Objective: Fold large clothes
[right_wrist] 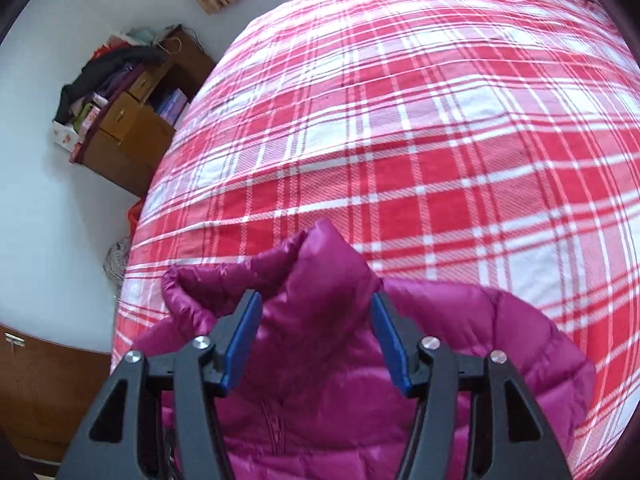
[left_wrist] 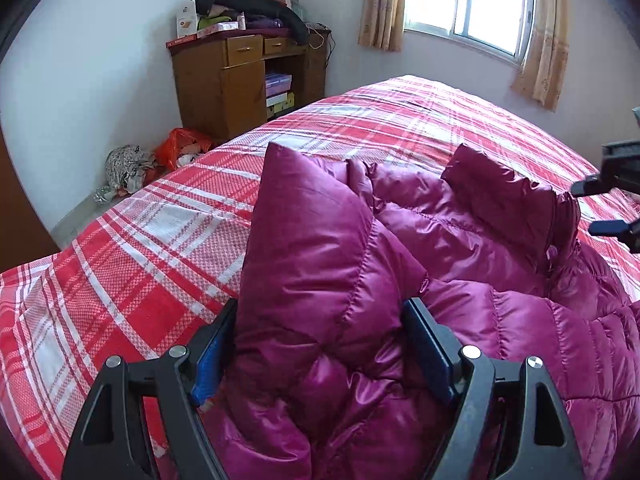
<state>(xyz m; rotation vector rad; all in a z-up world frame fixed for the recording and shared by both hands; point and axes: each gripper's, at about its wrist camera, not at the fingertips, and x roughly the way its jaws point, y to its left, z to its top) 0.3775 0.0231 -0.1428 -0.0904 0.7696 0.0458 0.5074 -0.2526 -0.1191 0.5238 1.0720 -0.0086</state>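
Plaid bed (left_wrist: 140,248), one magenta puffer jacket (left_wrist: 320,280), two grippers

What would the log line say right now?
task: fold | left gripper: holding shiny magenta puffer jacket | right gripper: open at collar | on red plaid bedspread

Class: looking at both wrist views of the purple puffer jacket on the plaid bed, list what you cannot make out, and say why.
- Puffer jacket hem and lower body: cut off by the bottom edge, both views.
- Left gripper: whether its pads press the puffy fold between them.
- Right gripper: same doubt at the collar.
- Boxes in the wooden cabinet: lettering too small.
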